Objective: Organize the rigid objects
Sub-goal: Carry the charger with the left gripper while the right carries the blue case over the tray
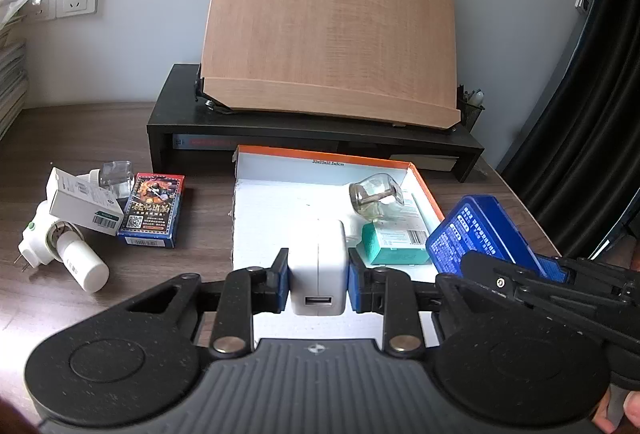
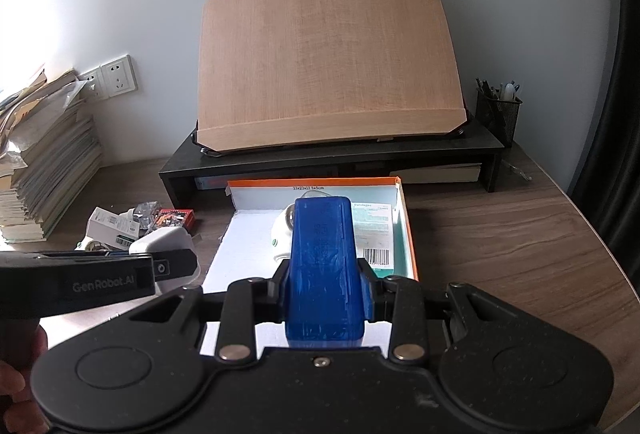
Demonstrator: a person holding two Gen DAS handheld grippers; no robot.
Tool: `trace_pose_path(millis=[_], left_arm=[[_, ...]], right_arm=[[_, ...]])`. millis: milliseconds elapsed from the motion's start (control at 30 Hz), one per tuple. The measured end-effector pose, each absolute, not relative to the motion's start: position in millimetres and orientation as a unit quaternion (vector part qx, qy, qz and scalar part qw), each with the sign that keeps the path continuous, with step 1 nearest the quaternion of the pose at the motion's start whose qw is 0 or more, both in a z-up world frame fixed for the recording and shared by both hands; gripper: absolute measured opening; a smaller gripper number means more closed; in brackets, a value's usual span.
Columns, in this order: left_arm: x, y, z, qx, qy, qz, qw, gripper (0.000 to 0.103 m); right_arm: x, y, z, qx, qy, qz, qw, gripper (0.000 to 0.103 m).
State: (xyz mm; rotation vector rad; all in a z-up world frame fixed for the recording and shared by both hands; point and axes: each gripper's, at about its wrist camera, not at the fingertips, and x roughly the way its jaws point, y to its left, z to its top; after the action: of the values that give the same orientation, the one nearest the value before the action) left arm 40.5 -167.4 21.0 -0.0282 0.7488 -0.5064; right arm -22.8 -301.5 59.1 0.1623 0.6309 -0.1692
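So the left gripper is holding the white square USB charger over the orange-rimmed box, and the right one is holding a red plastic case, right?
Not quite. The right gripper has its jaws shut on a blue plastic case, not a red one, as the right wrist view shows. The rest holds: the left gripper grips the white square USB charger over the orange-rimmed box.

daylight fr upper left | glare top-left corner | fisheye edge warp | sharp

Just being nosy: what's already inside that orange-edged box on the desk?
Inside the orange-edged box a small glass bottle lies on a teal packet. The white charger in the left gripper and blue case in the right gripper cover part of the floor.
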Motion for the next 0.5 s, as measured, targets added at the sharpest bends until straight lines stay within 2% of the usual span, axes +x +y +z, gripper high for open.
trace_pose_path(millis=[500], left_arm=[[39.6, -167.6, 17.7, -0.013, 0.364, -0.244, 0.899, 0.029]], right_arm=[[-18.5, -301.2, 59.6, 0.082, 0.31, -0.085, 0.943, 0.04]])
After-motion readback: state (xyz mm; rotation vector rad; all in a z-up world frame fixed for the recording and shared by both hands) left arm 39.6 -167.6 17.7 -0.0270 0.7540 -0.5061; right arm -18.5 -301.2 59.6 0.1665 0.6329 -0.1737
